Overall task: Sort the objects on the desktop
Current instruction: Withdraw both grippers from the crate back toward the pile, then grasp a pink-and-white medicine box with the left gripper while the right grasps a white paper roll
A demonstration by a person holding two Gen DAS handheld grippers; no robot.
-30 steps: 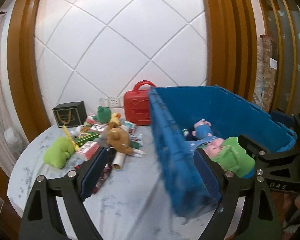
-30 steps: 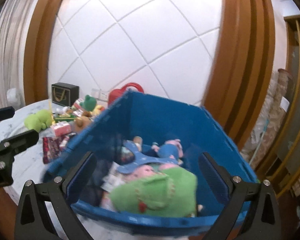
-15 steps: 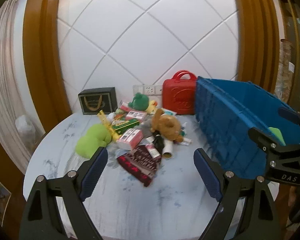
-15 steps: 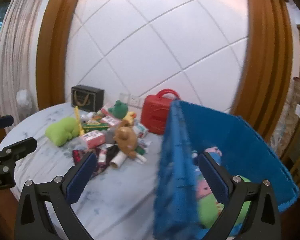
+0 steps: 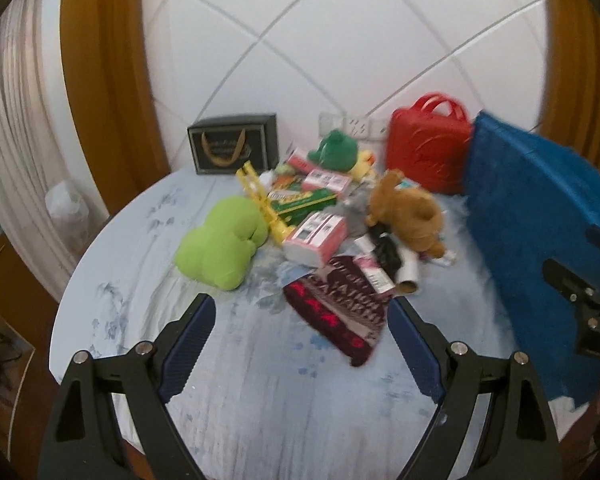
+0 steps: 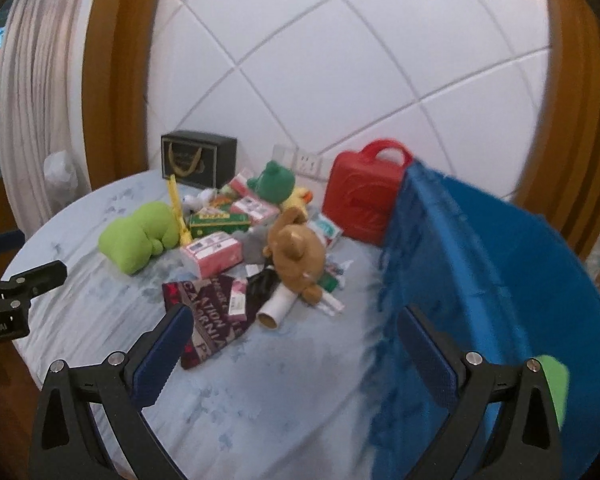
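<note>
Hovering spread wide and empty, the left gripper [image 5: 300, 344] and right gripper [image 6: 296, 344] face a round table [image 6: 260, 400] where a brown teddy bear [image 6: 296, 248], lime plush [image 6: 140, 236] and boxes lie heaped beside the blue bin [image 6: 480, 300]

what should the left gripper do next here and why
Probably ease the left gripper forward and down onto the dark red printed packet. Its jaws stand wide open and empty, and that packet lies nearest them at the front edge of the pile, flat on the table with bare cloth around it.
</note>
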